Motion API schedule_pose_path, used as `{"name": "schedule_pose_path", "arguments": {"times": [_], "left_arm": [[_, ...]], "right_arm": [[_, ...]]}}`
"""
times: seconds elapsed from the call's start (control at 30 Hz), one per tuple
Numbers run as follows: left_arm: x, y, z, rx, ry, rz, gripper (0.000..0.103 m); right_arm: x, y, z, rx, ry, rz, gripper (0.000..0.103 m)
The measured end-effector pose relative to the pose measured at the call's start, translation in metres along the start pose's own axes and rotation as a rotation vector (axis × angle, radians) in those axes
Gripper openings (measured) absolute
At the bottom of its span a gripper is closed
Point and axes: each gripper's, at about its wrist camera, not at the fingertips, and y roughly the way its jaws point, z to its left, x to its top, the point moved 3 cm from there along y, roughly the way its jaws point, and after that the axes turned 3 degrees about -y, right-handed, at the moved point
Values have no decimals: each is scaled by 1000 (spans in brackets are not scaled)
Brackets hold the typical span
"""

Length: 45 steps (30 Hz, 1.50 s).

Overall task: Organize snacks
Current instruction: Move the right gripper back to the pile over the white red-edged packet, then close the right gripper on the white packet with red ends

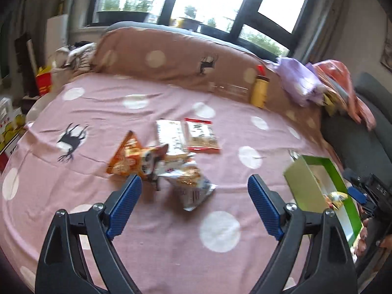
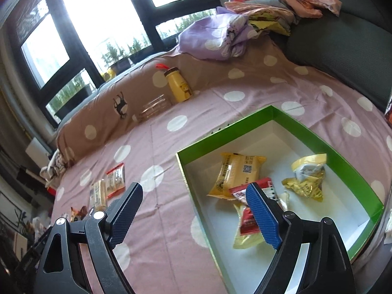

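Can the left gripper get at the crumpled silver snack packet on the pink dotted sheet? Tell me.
Probably yes. The left gripper is open and empty, and the crumpled silver snack packet lies just ahead between its fingers, with nothing over it.

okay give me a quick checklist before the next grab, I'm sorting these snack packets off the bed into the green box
1. Left gripper empty, jaws apart: ok.
2. Right gripper empty, jaws apart: ok.
3. Loose snack packets ahead of the left gripper: ok.
4. Green box has bare floor left for more: ok.
5. Nearest silver packet lying free of the orange packet: cannot tell, blurred pile.
6. Yellow bottle well away from the packets: ok.
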Motion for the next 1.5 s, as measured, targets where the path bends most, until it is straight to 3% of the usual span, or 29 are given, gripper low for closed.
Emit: {"name": "schedule_pose_path", "arguments": {"times": [0.13, 0.27, 0.37, 0.6, 0.73, 0.9, 1.1, 1.17, 1.2, 1.23, 1.5], "left_arm": [[2, 6, 47, 118, -93, -4, 89], [7, 3, 82, 230, -173, -35, 89], [9, 0, 94, 251, -197, -30, 89], [12, -3, 112, 243, -248, -18, 89], [14, -4, 117, 233, -270, -16, 89], [16, -5, 121, 265, -269, -21, 89], [14, -1, 118, 257, -263, -2, 89], [14, -1, 116, 259, -250, 2, 89], [14, 0, 115, 258, -245, 3, 89], [14, 0, 115, 258, -243, 5, 89], [11, 2, 109, 256, -227, 19, 89]], "right_arm": [[-8, 21, 42, 85, -72, 79, 87], [-9, 64, 97, 207, -98, 236, 87], [-8, 107, 143, 159, -187, 336, 87], [-4, 197, 213, 39, -336, 437, 87], [-3, 240, 216, -27, -313, 461, 87], [-4, 264, 206, -42, -224, 510, 87], [-11, 270, 219, -138, -407, 452, 87], [-12, 269, 221, -124, -415, 435, 82], [-12, 266, 221, -101, -411, 430, 71], [-11, 263, 222, -94, -411, 414, 67], [-18, 230, 204, -29, -372, 395, 67]]}}
